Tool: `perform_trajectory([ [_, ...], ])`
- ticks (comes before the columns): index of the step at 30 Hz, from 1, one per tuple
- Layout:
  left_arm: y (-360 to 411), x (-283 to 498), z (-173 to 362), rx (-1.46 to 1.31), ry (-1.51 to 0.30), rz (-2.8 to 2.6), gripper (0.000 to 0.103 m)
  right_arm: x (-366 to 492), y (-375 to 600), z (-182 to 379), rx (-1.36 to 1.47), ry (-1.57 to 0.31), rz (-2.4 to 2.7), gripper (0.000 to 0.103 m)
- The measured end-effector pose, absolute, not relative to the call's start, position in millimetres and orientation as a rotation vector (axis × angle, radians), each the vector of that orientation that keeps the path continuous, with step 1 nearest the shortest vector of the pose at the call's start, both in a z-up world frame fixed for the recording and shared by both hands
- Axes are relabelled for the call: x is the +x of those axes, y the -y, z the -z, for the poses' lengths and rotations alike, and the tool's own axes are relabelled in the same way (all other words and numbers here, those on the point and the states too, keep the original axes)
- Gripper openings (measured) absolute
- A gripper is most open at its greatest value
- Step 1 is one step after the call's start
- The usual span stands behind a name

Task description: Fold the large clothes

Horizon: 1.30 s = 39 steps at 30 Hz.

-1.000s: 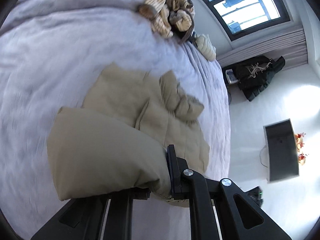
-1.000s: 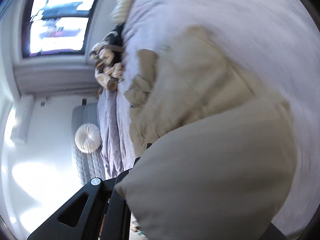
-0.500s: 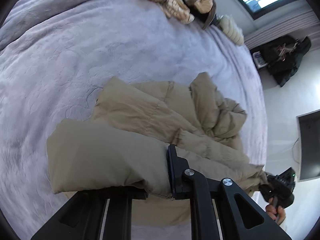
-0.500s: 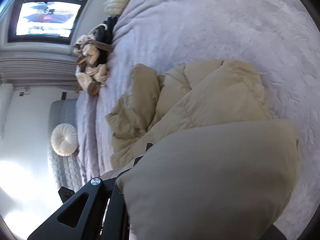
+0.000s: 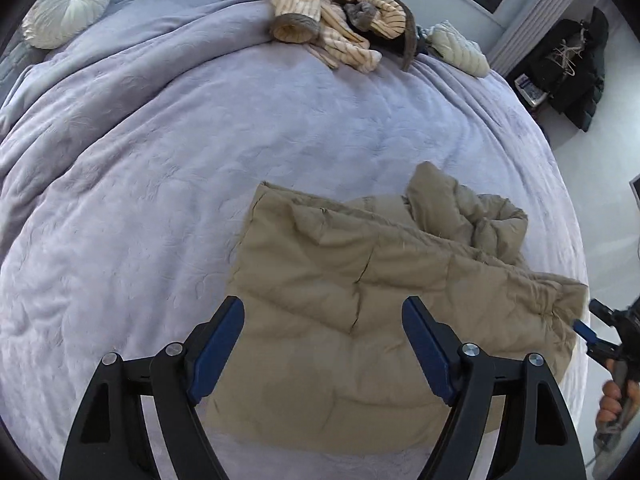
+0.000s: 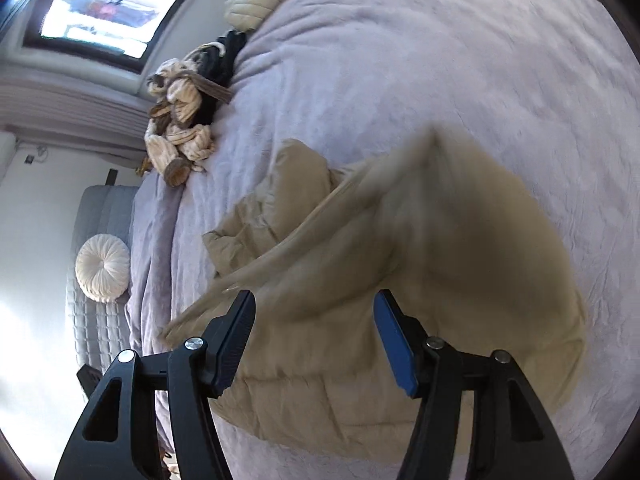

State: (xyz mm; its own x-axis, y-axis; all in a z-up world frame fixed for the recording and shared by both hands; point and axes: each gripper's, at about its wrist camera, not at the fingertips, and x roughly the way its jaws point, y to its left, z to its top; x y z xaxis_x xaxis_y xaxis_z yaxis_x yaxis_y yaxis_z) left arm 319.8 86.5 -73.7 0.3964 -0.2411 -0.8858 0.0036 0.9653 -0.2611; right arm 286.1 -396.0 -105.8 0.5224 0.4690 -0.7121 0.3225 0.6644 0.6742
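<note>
Roughly halfway is my guess for this fold. Low and right of centre in the left wrist view, a tan puffy jacket (image 5: 360, 320) lies on the lilac bedspread (image 5: 200, 140), doubled over once, so that a fairly flat quilted panel faces up with a crease running across it. Its upper right end is not tidy: a bunched part, perhaps a sleeve or hood, sticks up crumpled near the right side of the frame.

Both tongs are spread and hold nothing. The left gripper (image 5: 322, 344) hangs over the near edge of the jacket, blue pads well apart. The right gripper (image 6: 314, 334) is likewise parted at the bottom of its own view, with the cloth just ahead of it blurred, so that flap appears to be dropping or settling.

What is left, as I judge it: smooth the rumpled end, tuck it in, and fold the bundle once more into a compact shape. At the top of the left view a heap of striped clothes (image 5: 336, 20) sits unfolded, probably waiting its turn.
</note>
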Motion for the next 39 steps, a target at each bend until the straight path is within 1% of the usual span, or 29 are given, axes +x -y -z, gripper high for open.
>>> perform_trajectory([
  [3,-84.0,318.3,84.1,-0.241,-1.172,0.15,0.082,276.4,393.7,103.2,0.849,-1.066,-0.09,0.065],
  [4,-81.8,317.9,87.4,-0.242,-1.179,0.161,0.08,272.4,393.7,104.7,0.838,-1.074,-0.084,0.057],
  [5,-78.3,316.4,91.4,-0.241,-1.184,0.177,0.077,270.5,393.1,106.4,0.831,-1.081,-0.08,0.035],
  [6,-73.4,315.2,95.0,-0.232,-1.187,0.191,0.074,267.9,393.2,109.7,0.816,-1.096,-0.069,0.026],
  [7,-67.3,314.2,98.5,-0.213,-1.188,0.201,0.074,266.2,393.0,112.7,0.797,-1.108,-0.057,0.021],
  [8,-61.9,313.1,100.5,-0.197,-1.18,0.208,0.074,264.6,393.0,115.3,0.777,-1.112,-0.05,0.019],
  [13,-39.1,321.9,111.1,-0.098,-1.141,0.213,0.074,265.5,391.9,128.3,0.641,-1.132,-0.009,0.018],
  [15,-36.0,341.1,123.7,-0.039,-1.132,0.183,0.074,271.5,393.2,134.1,0.577,-1.131,0.015,0.018],
  [18,-41.9,362.7,142.1,-0.03,-1.136,0.129,0.074,284.9,401.9,144.2,0.49,-1.117,0.067,0.018],
  [21,-46.3,379.8,159.5,-0.025,-1.13,0.072,0.074,301.2,416.0,155.5,0.481,-1.104,0.106,0.018],
  [23,-47.0,387.3,166.4,-0.041,-1.123,0.063,0.074,313.1,423.5,162.3,0.48,-1.097,0.127,0.014],
  [29,-45.6,414.6,188.0,-0.094,-1.101,0.027,0.074,344.1,439.8,188.8,0.472,-1.078,0.187,0.014],
  [34,-43.3,423.2,202.2,-0.098,-1.07,0.02,0.074,351.1,449.7,214.0,0.515,-1.048,0.19,0.012],
  [39,-42.6,428.6,214.7,-0.115,-1.047,0.004,0.074,353.6,449.0,224.5,0.505,-1.015,0.184,0.011],
])
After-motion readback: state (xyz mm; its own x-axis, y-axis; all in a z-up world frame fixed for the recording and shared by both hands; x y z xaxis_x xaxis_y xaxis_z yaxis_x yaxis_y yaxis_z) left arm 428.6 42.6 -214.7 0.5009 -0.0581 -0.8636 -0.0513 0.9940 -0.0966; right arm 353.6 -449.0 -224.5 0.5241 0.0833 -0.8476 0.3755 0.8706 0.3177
